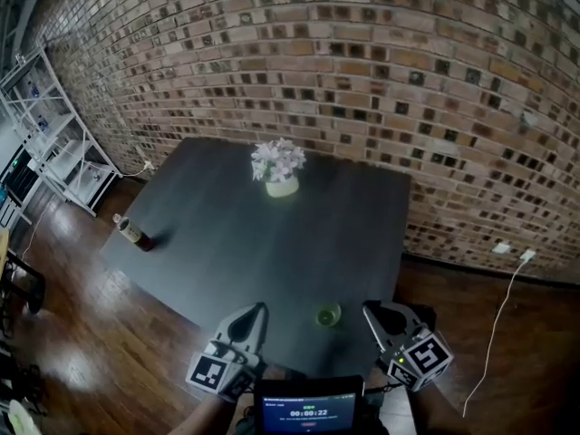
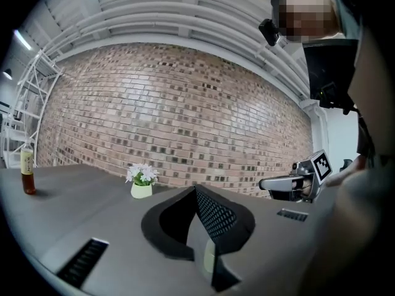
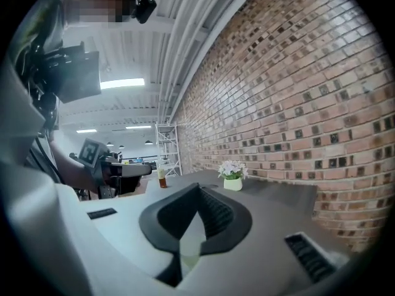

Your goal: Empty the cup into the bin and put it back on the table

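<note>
A small green cup (image 1: 328, 314) stands on the dark table (image 1: 272, 252), close to its near edge. My left gripper (image 1: 261, 308) hovers just left of the cup and my right gripper (image 1: 370, 308) just right of it; neither touches it. Each has its jaws closed together with nothing between them. In the left gripper view the shut left gripper (image 2: 197, 193) points at the brick wall, with the right gripper (image 2: 290, 184) off to its side. The right gripper view has the shut right gripper (image 3: 199, 187) and the left gripper (image 3: 123, 168) beyond. No bin is in view.
A white pot of pale flowers (image 1: 282, 186) stands at the table's far side and a brown bottle (image 1: 132, 232) at its left edge. White shelving (image 1: 54, 143) stands at far left. A brick wall runs behind. A white cable (image 1: 494, 333) lies on the wooden floor at right.
</note>
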Action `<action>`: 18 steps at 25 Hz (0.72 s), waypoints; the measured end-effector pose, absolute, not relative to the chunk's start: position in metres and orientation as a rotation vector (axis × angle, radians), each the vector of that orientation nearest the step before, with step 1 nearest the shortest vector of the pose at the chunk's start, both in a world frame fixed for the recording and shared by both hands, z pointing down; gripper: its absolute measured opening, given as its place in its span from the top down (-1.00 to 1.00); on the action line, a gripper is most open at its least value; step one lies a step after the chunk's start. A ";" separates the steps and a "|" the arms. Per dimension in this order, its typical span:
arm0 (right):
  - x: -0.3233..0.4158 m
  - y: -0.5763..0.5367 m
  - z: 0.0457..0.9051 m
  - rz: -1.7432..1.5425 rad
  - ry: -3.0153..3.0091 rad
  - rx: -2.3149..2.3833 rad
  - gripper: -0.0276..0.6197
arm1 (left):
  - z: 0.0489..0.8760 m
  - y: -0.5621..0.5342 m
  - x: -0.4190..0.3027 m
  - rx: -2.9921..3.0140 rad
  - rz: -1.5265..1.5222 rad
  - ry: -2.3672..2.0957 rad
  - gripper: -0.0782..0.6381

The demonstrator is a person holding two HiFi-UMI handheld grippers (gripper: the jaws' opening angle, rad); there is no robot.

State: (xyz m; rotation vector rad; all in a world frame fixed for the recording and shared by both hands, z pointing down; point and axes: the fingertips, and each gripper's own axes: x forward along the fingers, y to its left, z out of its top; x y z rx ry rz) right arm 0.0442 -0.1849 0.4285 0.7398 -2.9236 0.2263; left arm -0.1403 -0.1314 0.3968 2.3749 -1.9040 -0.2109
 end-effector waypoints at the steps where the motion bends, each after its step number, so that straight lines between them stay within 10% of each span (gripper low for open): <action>1: 0.044 -0.185 0.426 0.241 -2.923 0.760 0.91 | 0.394 -0.132 -0.142 2.383 -0.219 -1.894 0.78; 18: 0.045 -0.177 0.400 0.244 -2.936 0.857 0.91 | 0.379 -0.136 -0.136 2.506 -0.249 -1.797 0.78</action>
